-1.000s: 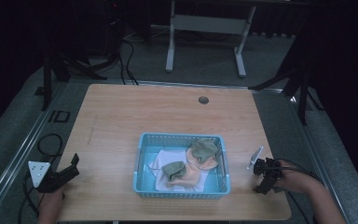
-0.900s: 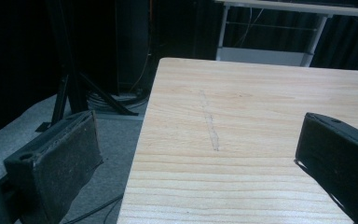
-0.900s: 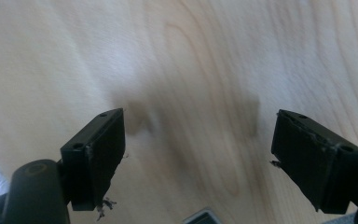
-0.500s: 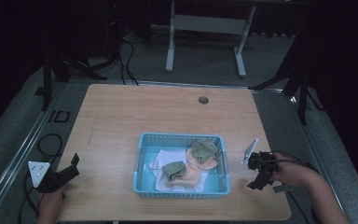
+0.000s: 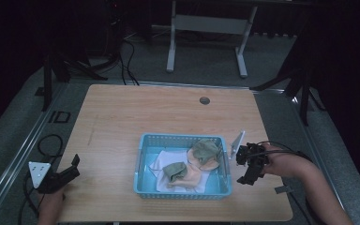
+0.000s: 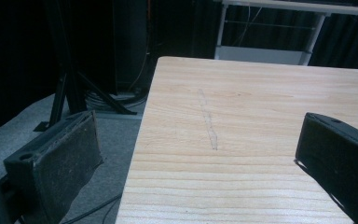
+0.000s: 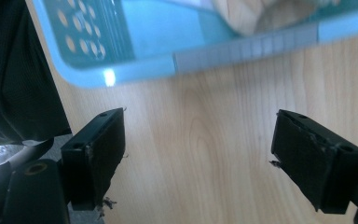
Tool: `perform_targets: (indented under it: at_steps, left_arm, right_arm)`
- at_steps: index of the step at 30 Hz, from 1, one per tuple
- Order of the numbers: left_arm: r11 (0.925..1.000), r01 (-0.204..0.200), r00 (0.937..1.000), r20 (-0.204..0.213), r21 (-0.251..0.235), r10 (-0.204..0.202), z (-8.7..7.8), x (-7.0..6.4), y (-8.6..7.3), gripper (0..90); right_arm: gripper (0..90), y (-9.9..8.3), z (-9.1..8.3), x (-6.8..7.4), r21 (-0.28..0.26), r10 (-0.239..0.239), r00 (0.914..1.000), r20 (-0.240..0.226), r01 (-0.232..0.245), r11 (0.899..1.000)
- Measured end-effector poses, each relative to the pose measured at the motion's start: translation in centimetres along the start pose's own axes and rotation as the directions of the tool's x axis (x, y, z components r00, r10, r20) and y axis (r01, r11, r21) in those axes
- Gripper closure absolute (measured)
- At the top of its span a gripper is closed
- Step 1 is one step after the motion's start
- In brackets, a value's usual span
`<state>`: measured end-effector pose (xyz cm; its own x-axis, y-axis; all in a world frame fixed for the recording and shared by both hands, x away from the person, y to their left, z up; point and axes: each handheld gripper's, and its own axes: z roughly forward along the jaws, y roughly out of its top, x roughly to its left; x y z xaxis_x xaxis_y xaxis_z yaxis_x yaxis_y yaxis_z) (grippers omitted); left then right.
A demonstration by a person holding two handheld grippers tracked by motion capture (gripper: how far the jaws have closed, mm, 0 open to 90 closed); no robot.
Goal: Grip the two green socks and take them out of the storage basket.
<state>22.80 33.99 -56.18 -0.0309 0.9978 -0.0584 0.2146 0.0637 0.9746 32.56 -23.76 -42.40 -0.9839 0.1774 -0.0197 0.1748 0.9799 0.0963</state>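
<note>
Right gripper (image 5: 246, 165) now shifted left, beside blue basket (image 5: 183, 193) lower right, jaws spread, empty; left gripper (image 5: 60, 174) spread, unmoved; likely reach for cloths (image 5: 205, 151).

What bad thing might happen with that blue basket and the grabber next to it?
The right gripper hangs open close beside the blue basket, so it might bump the wall and slide the basket instead of reaching the cloths inside. The left gripper sits at the table's near-left corner, partly past the edge, so it could catch that edge when it moves.
</note>
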Motion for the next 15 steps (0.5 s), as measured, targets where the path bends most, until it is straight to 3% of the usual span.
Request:
perform_targets:
  at_steps: [15]
  left_arm:
    - [1.0, 0.001, 1.0, 0.007, -0.002, -0.001, 0.0, 0.1, 0.0, 0.4]
  right_arm:
    - [17.4, 5.9, 0.4, 0.6, 0.022, -0.115, 0.9927, -0.034, 0.116, 0.993]
